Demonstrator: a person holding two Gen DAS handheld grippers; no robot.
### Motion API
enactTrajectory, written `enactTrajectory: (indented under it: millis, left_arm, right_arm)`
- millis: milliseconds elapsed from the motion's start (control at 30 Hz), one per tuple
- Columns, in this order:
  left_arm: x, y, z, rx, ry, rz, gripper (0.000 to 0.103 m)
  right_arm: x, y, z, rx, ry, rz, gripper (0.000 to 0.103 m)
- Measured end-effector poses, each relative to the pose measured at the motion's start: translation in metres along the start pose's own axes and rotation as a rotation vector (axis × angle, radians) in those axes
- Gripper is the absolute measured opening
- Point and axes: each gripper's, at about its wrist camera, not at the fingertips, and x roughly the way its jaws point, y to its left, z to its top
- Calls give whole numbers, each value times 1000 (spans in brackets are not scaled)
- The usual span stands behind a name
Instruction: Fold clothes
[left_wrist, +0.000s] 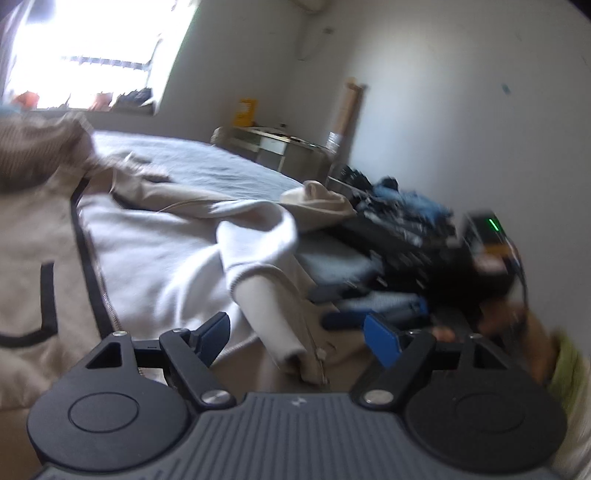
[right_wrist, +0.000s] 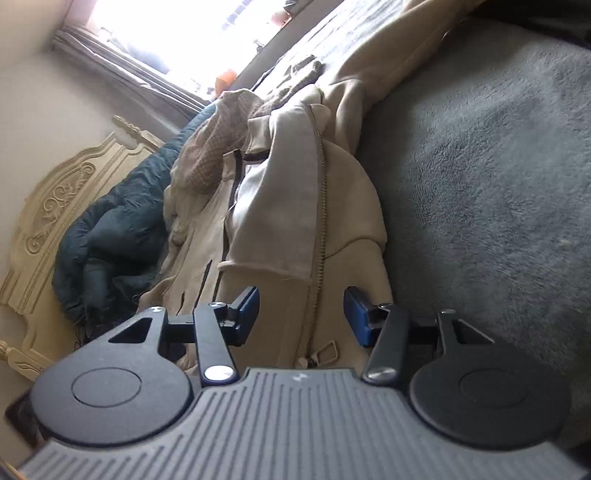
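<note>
I see the beige zip hoodie (right_wrist: 280, 221) spread on the grey bed (right_wrist: 498, 166) | my left gripper (left_wrist: 299, 338) fingers wide apart, empty, over a sleeve (left_wrist: 269, 310) | my right gripper (right_wrist: 301, 314) fingers part-open, gripping nothing, above the zipper (right_wrist: 322, 229)

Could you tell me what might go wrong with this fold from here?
The beige zip jacket lies bunched, with a sleeve twisted across its lining, so folding now may trap creases. Both the left gripper and right gripper are open and empty; the zipper could snag a finger.
</note>
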Motion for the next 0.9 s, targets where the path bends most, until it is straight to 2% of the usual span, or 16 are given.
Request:
enactTrajectory:
  millis: [100, 233, 300, 333, 367, 400, 467, 567, 667, 800, 833, 900]
  left_arm:
    - [6, -6, -5, 29, 0, 22, 80]
    - [21, 8, -6, -82, 0, 12, 78]
    - [27, 16, -5, -135, -4, 5, 70]
    - [30, 21, -6, -162, 2, 2, 61]
    - [33, 25, -7, -193, 10, -8, 53]
    - [35, 30, -10, -232, 19, -24, 51]
    - [39, 39, -14, -301, 34, -50, 40]
    - [44, 47, -22, -374, 58, -73, 26]
    - [46, 59, -35, -483, 78, -111, 18]
    - [44, 77, -50, -619, 82, -150, 15]
    - [42, 78, -51, -624, 79, -154, 14]
    - [35, 75, -50, -577, 68, -148, 21]
  right_arm:
    - [13, -1, 4, 17, 0, 3, 50]
    - [23, -8, 2, 68, -12, 43, 51]
    - [26, -13, 2, 87, -16, 64, 50]
    - [25, -16, 1, 92, -20, 72, 50]
    - [24, -16, 0, 89, -28, 77, 45]
    - [23, -15, 0, 80, -30, 82, 41]
    - [19, -15, 0, 73, -37, 97, 28]
    - [12, -19, -1, 111, -43, 176, 19]
    - [9, -14, 1, 106, -46, 212, 18]
    - [12, 0, 3, 63, -38, 227, 19]
    - [14, 3, 3, 54, -32, 236, 20]
    - [20, 9, 3, 33, -12, 230, 20]
